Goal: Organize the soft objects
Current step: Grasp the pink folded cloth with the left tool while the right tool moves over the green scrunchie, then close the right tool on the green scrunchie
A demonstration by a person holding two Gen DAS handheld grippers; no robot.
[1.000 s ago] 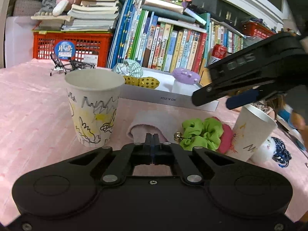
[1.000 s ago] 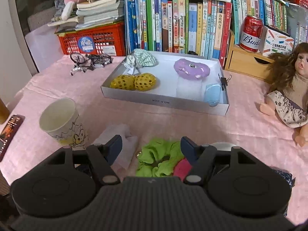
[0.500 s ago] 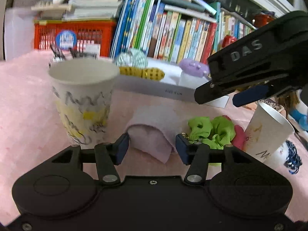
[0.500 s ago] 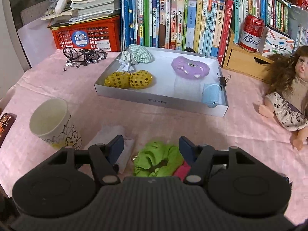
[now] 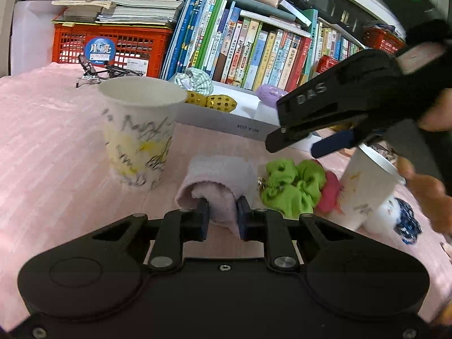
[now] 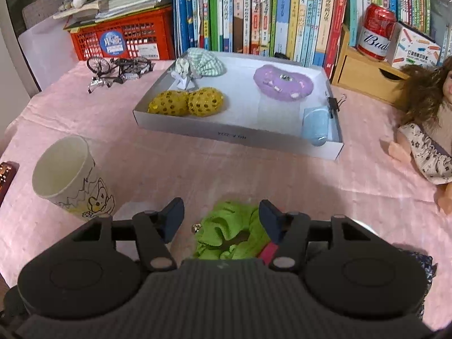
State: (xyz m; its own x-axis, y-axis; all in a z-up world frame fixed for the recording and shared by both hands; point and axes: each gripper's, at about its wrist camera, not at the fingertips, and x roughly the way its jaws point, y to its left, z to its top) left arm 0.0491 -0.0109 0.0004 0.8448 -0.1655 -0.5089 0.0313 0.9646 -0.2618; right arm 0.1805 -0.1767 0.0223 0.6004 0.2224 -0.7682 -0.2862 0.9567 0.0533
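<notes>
Towel (image 5: 214, 186), pale pink and rolled, lies on the table (image 5: 50, 147), clamped by the left tongs (image 5: 222, 217). Right tongs (image 6: 221, 218), closing but not yet gripping, straddle the green scrunchie (image 6: 234, 231). Pickup step; next, likely transfer to the white tray (image 6: 237, 137).

A home, likely a child's room or play corner: a table under a pink cloth (image 6: 254, 169) stands against a packed row of children's books (image 6: 268, 14), with a doll (image 6: 423, 130), a red crate (image 6: 121, 39) of stacked papers and doodled paper cups (image 6: 70, 180) about
</notes>
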